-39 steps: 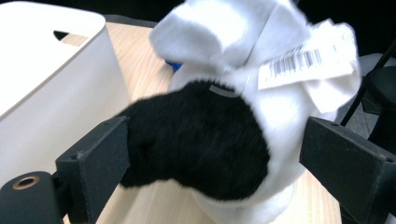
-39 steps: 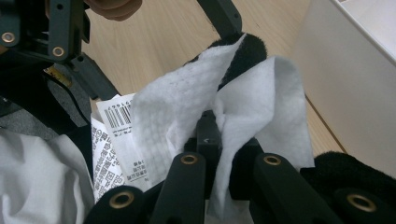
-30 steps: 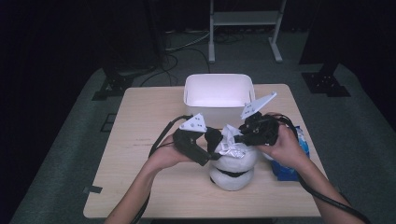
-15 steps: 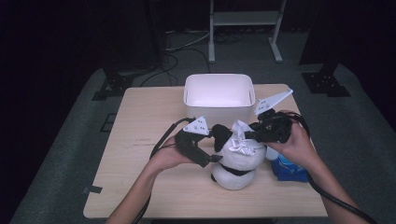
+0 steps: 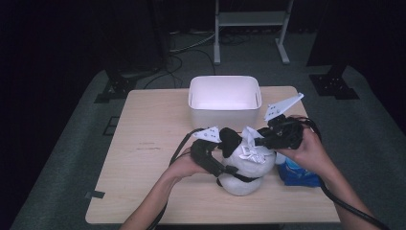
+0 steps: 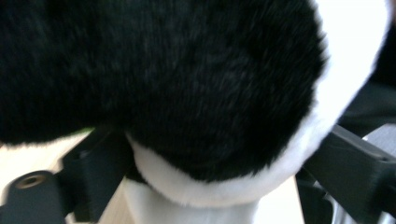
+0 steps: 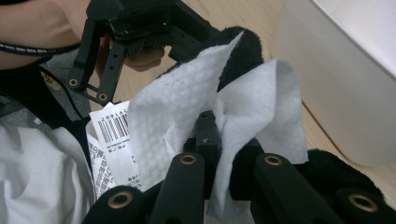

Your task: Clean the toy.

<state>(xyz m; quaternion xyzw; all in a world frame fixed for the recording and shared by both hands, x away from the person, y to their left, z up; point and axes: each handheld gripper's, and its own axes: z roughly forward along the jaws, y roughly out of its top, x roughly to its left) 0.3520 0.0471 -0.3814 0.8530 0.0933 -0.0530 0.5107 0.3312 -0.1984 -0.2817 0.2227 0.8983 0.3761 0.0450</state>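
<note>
Tissue against the panda's head, pinched by the right gripper

The black-and-white plush panda (image 5: 244, 167) sits low and right of centre in the high view, on the near part of the wooden table (image 5: 143, 143), its long axis running from the body at the bottom up to the head. A white tissue (image 5: 250, 149) lies on the head, directly under the right gripper (image 5: 261, 142), whose jaws stand narrow and clamp a fold of it (image 7: 205, 140), so the wipe starts from the right-hand side. The left gripper (image 5: 230, 168) comes in from the left and grips the toy's body; its own view is mostly fur (image 6: 187, 93), but the jaws seem pressed onto the plush on both sides. A printed tag (image 7: 114, 140) hangs beside the tissue. Beyond, toward upper centre, stands a white bin (image 5: 224, 100); a blue packet (image 5: 299, 173) lies just right of the toy.
</note>
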